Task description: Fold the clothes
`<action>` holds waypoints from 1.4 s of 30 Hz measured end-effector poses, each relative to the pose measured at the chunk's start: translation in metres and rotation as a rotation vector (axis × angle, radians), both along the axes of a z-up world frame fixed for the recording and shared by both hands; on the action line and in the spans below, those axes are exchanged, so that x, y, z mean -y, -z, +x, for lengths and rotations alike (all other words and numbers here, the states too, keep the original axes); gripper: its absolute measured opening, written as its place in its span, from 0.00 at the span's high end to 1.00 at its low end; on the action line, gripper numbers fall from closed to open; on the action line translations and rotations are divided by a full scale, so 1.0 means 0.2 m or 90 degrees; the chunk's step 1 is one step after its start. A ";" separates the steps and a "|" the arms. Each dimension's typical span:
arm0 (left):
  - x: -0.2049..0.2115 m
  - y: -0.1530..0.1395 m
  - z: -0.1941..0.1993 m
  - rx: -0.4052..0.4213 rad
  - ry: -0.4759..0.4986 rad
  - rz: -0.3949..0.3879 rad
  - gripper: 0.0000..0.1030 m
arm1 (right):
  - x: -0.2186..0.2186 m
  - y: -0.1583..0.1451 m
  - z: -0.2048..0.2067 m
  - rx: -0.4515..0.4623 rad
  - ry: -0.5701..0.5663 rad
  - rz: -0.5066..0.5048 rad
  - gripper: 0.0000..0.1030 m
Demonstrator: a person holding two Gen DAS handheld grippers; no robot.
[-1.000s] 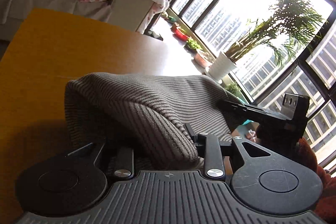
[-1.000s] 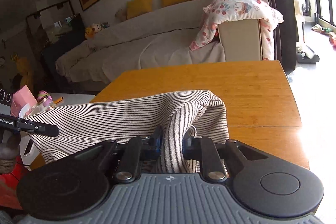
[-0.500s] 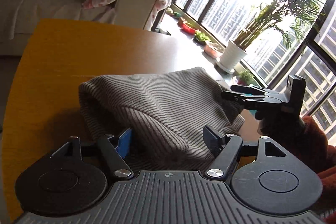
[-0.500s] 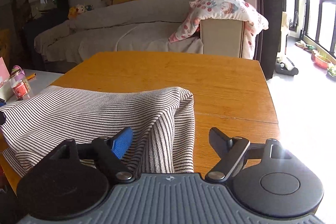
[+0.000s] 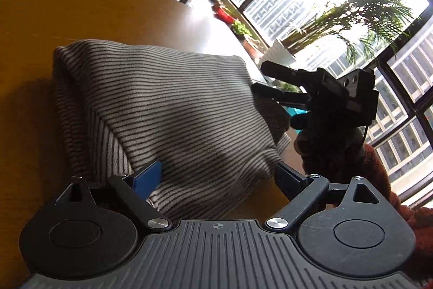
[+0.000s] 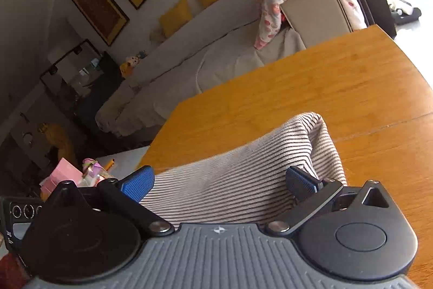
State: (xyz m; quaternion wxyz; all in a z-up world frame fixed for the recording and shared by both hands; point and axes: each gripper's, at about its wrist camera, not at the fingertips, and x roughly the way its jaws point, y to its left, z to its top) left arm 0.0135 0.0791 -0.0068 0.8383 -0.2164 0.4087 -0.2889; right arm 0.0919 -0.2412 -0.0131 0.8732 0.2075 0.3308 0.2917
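The table (image 6: 338,88) is smooth orange-brown wood with a fine seam across it, stretching ahead of both pairs of fingers. On it lies the shirt (image 5: 173,110), a soft ribbed knit in thin dark and pale stripes, folded into a thick, rounded bundle with a humped fold at its far corner (image 6: 316,123). It sits right at the fingers of both tools, its near edge between them. The left gripper (image 5: 216,178) is spread wide, its blue-padded fingers (image 5: 147,176) on either side of the cloth and pinching nothing. The right gripper (image 6: 219,180) is likewise wide apart, its ridged blue pads (image 6: 138,182) flanking the knit; whether they touch it I cannot tell.
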 end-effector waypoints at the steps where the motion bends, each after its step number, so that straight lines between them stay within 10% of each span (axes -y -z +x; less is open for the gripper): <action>1: 0.01 -0.01 0.03 0.004 -0.003 0.010 0.08 | -0.01 0.04 0.00 0.004 -0.001 -0.017 0.00; 7: 0.06 0.01 0.31 0.041 -0.002 0.042 0.00 | -0.07 0.07 -0.17 0.073 0.013 -0.085 0.00; 15: -0.05 0.01 0.70 0.008 -0.058 -0.035 0.00 | -0.22 0.07 -0.32 0.069 0.082 -0.124 0.00; 19: -0.09 -0.07 0.60 0.006 -0.067 -0.066 0.00 | -0.22 -0.01 -0.29 0.069 0.023 -0.167 0.00; 26: 0.03 -0.05 0.43 -0.042 0.004 -0.136 0.00 | -0.06 -0.13 -0.17 0.172 0.168 -0.340 0.00; 31: 0.10 0.06 0.50 -0.062 0.002 -0.072 0.23 | -0.14 0.05 -0.05 0.172 0.201 -0.553 0.00; 42: 0.02 0.10 0.93 -0.062 -0.063 -0.097 0.42 | -0.29 0.13 -0.33 0.177 0.234 -0.525 0.00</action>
